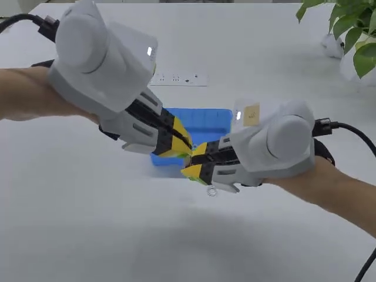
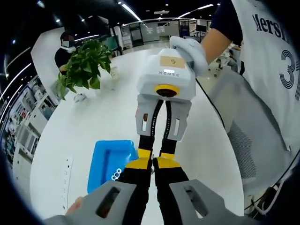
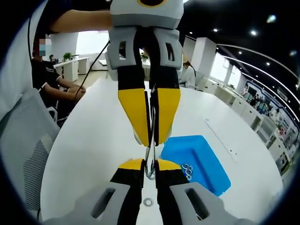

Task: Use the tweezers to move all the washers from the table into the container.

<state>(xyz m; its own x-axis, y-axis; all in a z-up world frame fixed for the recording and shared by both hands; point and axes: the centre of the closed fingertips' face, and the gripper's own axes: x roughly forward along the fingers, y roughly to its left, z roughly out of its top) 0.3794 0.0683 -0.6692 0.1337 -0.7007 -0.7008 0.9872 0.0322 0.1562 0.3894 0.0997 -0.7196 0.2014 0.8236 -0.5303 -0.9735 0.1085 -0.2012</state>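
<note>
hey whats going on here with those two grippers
Two handheld grippers are at work over a white table. The left gripper and the right gripper meet tip to tip, both shut on thin metal tweezers, as if passing or steadying them. A few washers already lie in the blue container. One loose washer sits on the table beside it.

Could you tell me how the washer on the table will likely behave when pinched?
The washer looks thin and flat on the table, so probably light and hard to get under. Its shiny metal may slip from the tweezers. Flat, it should not roll.
</note>
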